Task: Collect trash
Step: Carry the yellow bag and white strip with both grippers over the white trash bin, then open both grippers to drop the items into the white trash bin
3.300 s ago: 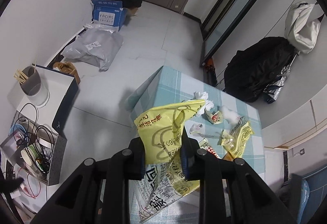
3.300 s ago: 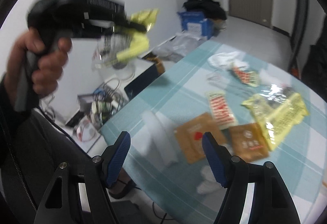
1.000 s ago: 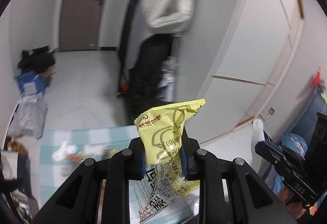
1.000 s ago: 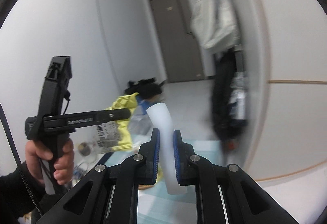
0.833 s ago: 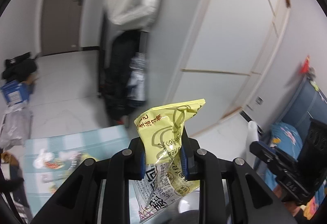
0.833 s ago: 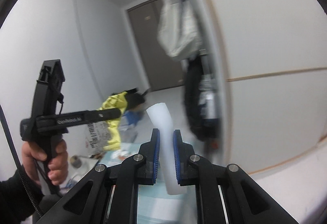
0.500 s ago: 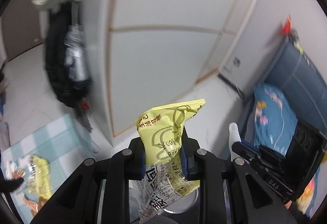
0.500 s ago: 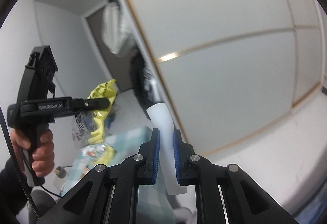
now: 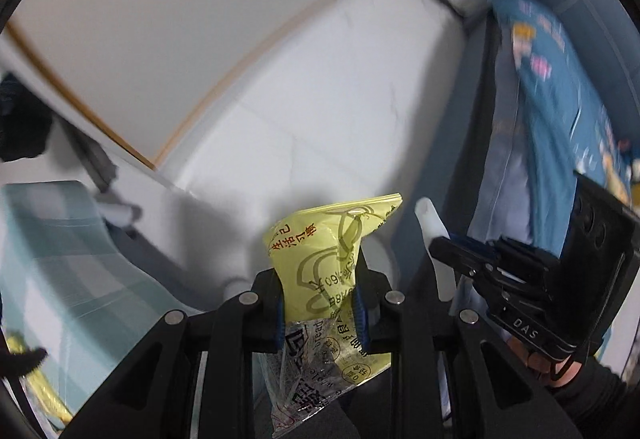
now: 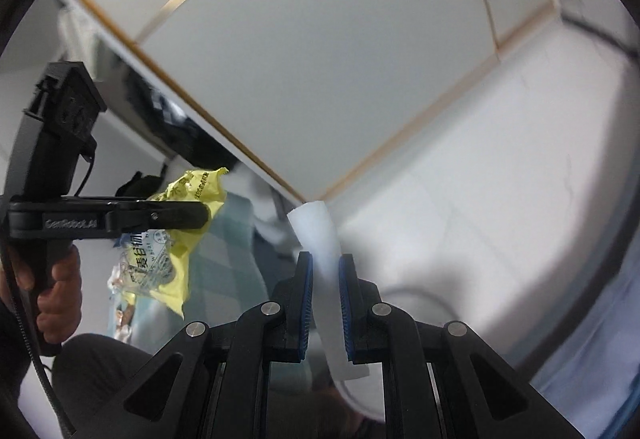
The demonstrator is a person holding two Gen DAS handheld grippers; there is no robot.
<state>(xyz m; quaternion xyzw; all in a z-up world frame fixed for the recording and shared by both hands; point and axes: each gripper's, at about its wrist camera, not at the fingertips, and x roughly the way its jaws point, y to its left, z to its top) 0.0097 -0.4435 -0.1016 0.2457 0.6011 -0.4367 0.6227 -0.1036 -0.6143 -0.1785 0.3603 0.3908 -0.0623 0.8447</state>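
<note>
Both jaws clamp trash: left gripper [image 9: 320, 313] pinches a yellow wrapper [image 9: 326, 259] mid-frame, right gripper [image 10: 323, 303] a white foam strip [image 10: 320, 239], seemingly bin-bound.

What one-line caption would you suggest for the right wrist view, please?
Right hand-held gripper shut on a white foam strip; left hand-held gripper alongside pinches a yellow snack wrapper.
</note>
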